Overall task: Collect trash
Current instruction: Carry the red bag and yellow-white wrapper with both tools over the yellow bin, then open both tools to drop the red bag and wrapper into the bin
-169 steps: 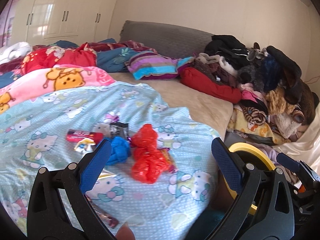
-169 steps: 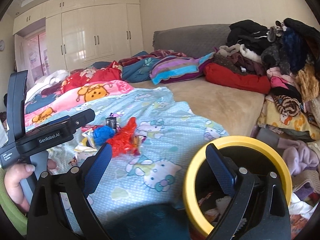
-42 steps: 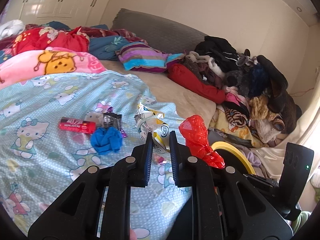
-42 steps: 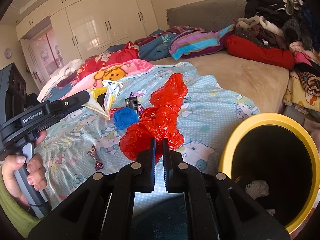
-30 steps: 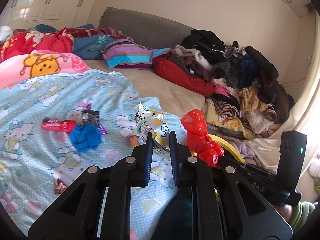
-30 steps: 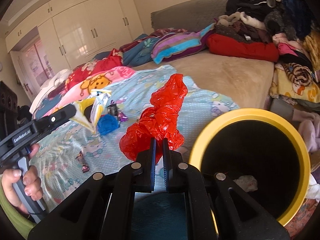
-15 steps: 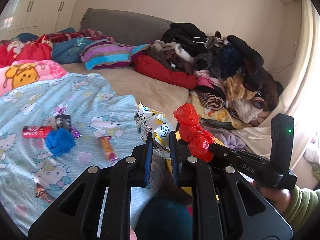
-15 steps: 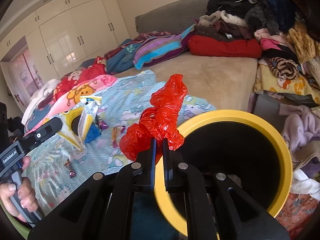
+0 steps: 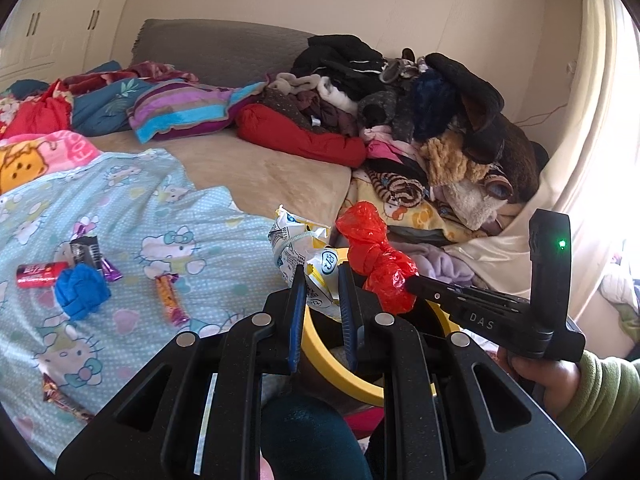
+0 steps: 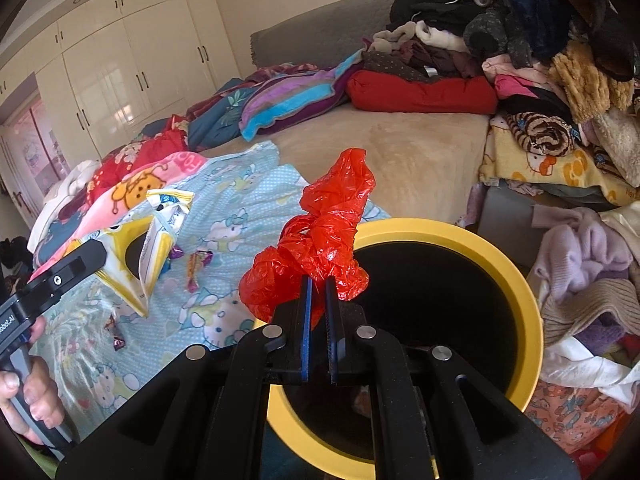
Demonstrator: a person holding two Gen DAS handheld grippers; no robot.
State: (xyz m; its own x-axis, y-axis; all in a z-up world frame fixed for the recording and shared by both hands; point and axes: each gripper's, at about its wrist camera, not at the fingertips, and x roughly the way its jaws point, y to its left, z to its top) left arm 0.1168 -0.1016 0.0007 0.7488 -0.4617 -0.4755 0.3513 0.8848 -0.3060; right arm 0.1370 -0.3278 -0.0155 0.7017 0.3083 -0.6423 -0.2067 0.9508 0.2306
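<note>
My left gripper (image 9: 320,280) is shut on a crumpled white and yellow snack wrapper (image 9: 304,252), held above the near rim of the yellow-rimmed black bin (image 9: 332,364). It also shows in the right wrist view (image 10: 140,252). My right gripper (image 10: 316,284) is shut on a crumpled red plastic bag (image 10: 320,236), held over the bin's left rim (image 10: 516,280); the bag also shows in the left wrist view (image 9: 376,264). A blue crumpled bag (image 9: 80,290), a red packet (image 9: 40,274) and several candy wrappers (image 9: 170,298) lie on the Hello Kitty sheet (image 9: 132,208).
The bin stands on the floor at the bed's edge. A high pile of clothes (image 10: 540,60) rises behind and right of it, with more clothes (image 10: 580,264) on the floor beside it. Folded blankets (image 9: 180,110) lie at the bed's far side.
Both grippers went from open to shut on trash picked off the sheet. Both have since swung right, and now hold the wrapper and the red bag over the bin.
</note>
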